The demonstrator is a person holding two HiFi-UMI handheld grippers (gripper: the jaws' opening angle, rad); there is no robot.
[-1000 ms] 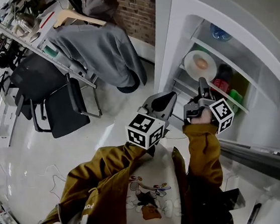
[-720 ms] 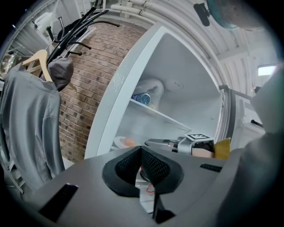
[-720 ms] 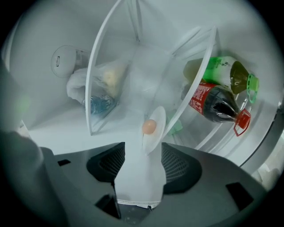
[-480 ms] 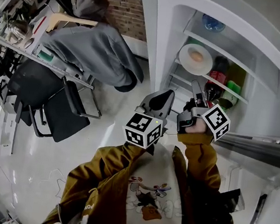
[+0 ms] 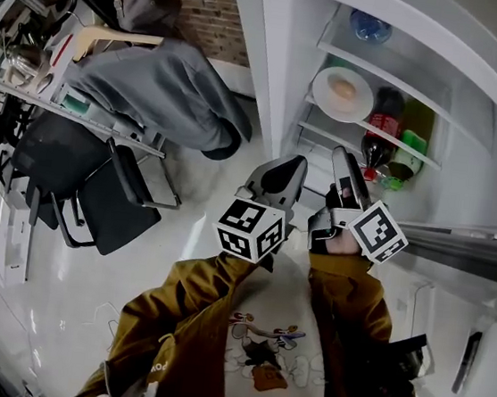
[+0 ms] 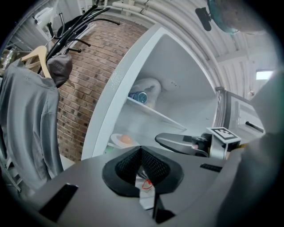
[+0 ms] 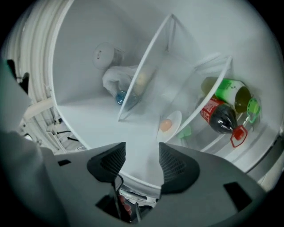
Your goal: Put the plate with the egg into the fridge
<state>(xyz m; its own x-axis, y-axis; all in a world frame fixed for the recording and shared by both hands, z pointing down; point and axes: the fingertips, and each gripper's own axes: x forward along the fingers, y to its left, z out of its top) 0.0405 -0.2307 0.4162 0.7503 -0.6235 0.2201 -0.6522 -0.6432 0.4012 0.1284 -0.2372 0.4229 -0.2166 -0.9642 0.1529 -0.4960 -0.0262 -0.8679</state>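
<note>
The open fridge (image 5: 269, 70) fills the upper right of the head view, its white inside lit and its shelves in plain sight. Both grippers are held up in front of it, outside the cabinet and below the shelves.

The left gripper (image 5: 294, 166) has its jaws pressed together with nothing between them (image 6: 141, 153). It sits just left of the fridge's side wall. The right gripper (image 5: 341, 160) points up toward the middle shelf. Its jaws stand apart and empty (image 7: 142, 162), with only the fridge's white interior showing between them.

On that middle shelf a cola bottle (image 5: 381, 133) and a green bottle (image 5: 410, 141) lie side by side. The plate (image 5: 359, 103) rests on the same shelf, just left of the cola bottle, above the right gripper and well clear of both grippers. The egg (image 5: 341, 88) lies on the plate. In the right gripper view the plate (image 7: 176, 116) shows just beyond the right-hand jaw.
</note>
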